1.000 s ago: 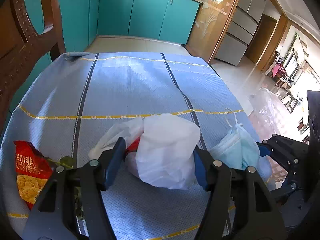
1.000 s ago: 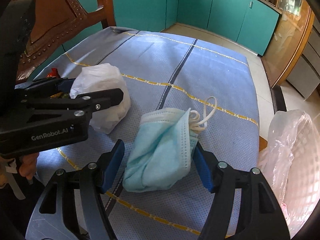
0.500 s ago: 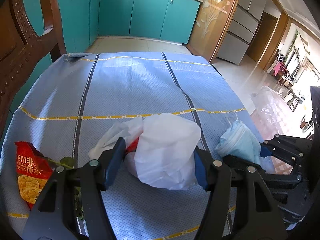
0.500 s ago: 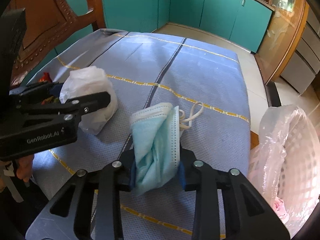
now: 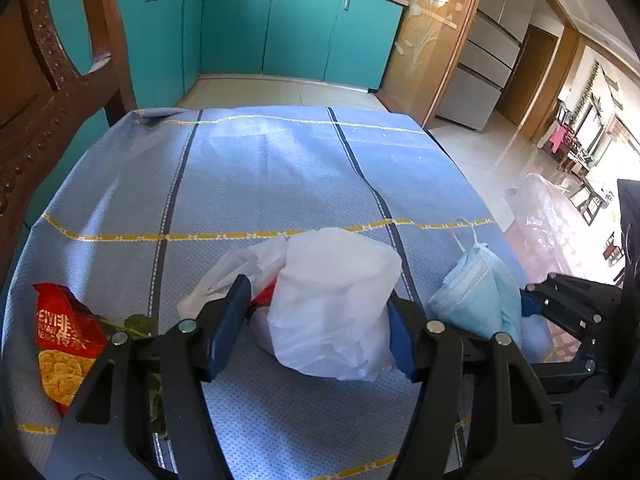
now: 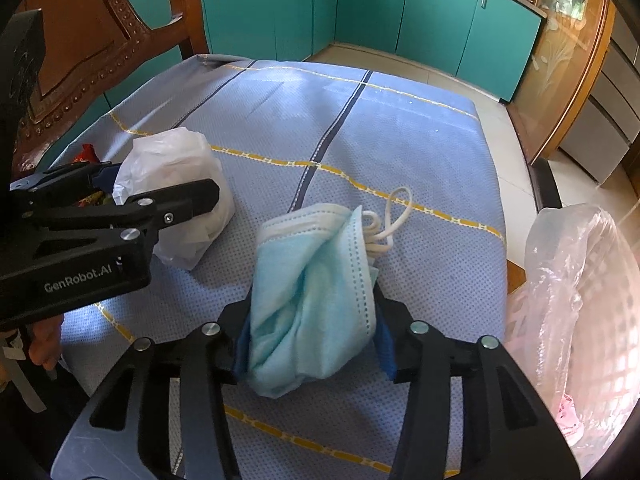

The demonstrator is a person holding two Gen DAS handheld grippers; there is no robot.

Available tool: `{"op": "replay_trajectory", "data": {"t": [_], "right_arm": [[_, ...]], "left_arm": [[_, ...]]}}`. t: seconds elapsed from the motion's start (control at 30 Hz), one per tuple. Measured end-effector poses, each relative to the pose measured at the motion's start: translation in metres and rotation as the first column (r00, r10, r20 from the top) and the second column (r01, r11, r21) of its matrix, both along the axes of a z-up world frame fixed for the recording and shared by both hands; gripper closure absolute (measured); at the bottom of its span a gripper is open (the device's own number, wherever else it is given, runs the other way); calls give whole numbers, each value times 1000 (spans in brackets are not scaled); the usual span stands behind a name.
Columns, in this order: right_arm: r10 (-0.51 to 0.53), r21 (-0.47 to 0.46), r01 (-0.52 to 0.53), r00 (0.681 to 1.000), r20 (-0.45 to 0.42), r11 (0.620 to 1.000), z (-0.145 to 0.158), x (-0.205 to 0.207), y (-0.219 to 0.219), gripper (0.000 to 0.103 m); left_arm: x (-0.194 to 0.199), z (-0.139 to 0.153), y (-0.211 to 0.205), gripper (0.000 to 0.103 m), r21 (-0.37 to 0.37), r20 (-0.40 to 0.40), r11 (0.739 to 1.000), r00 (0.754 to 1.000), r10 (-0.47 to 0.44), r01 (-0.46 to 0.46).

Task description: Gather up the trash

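Kitchen with teal cabinets behind, blue tablecloth on table. My right gripper closed on blue face mask, mask squeezed between pads. My left gripper wide open around white plastic bag, not squeezing. Red snack packet lies left of it. Lined basket beside table, on right.

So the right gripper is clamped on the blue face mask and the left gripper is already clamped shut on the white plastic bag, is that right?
Not quite. The right gripper is clamped on the blue face mask, but the left gripper is open around the white plastic bag, not clamped shut; the left wrist view shows this.
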State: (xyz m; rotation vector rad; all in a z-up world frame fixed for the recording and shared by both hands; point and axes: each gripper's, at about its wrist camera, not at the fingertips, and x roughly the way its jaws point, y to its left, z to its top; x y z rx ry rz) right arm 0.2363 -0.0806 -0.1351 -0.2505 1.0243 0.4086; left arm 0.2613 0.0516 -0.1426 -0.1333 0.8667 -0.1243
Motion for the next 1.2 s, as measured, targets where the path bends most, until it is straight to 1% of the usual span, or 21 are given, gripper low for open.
{"op": "replay_trajectory", "data": {"t": [0.07,0.13,0.17,0.23,0.43,0.53,0.67,0.77,1.0,1.1,1.2], "right_arm": [[3,8,-3,1000,5,1000,2,-1,-1,69],[1,18,-1,1000,8,1000,5,-1,-2,71],[-1,22,0,1000,8,1000,6,-1,-3,71],[-12,27,12,1000,12,1000,7,0,-5,71],[-63,45,61,998,25,997,13,4,-16,71],[-95,54,93,994,48,994,18,5,-23,71],[-125,90,118,989,77,989,27,5,-32,71],[-129,108,119,987,93,987,32,4,-34,71],[-124,101,113,986,110,988,32,2,-34,71],[-122,101,111,986,114,989,33,2,-34,71],[-125,101,114,986,114,988,32,2,-34,71]], "left_arm": [[0,0,1,44,-2,1,1000,1000,4,-4],[0,0,-1,52,4,4,1000,1000,-2,2],[-1,1,-3,53,12,7,1000,1000,-11,11],[-2,1,-8,59,36,13,999,1000,-26,25],[-4,2,-15,68,84,25,995,998,-50,48],[-8,8,-15,72,87,65,996,997,-37,31],[-16,24,-12,73,77,153,997,988,-17,6],[-21,32,-11,73,75,196,997,981,-11,-3],[-24,40,-8,73,100,241,994,970,27,-52],[-22,40,-6,73,90,231,995,972,32,-54],[-23,40,-8,73,97,232,994,972,29,-53]]}}
